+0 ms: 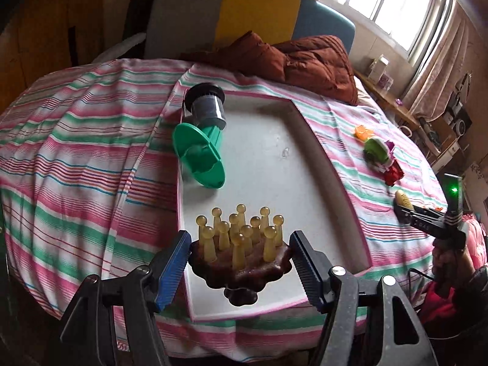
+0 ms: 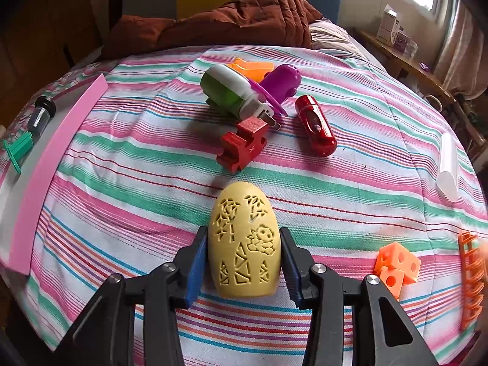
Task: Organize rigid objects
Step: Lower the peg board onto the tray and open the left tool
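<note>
Left wrist view: my left tongs (image 1: 239, 262) stand fairly wide, clamped on the dark brown base of a peg toy (image 1: 241, 259) with its amber pegs upright; both pads press its sides. The toy hangs over the near end of the white tray (image 1: 274, 167), just inside the near rim. At the tray's far left corner lie a green funnel-shaped piece (image 1: 198, 158) and a grey cylinder (image 1: 207, 103), touching each other. The middle and right of the tray floor are bare. The tray sits on the striped bedsheet (image 1: 76, 152). At the right edge I see my right tongs (image 1: 405, 210) with the yellow egg (image 1: 403, 199) in them.

Right wrist view: my right tongs (image 2: 244, 244) are partly closed, gripping the yellow carved egg (image 2: 244, 244) by its flanks, just above the sheet. Ahead, apart from the egg, lie a red block (image 2: 241, 146), a red capsule (image 2: 317, 128), a green-and-white piece (image 2: 228, 94) and a purple piece (image 2: 280, 82), clustered. Orange cubes (image 2: 396, 265) sit near right. The tray's pink rim (image 2: 52, 170) runs along the left, with open sheet between.
</note>
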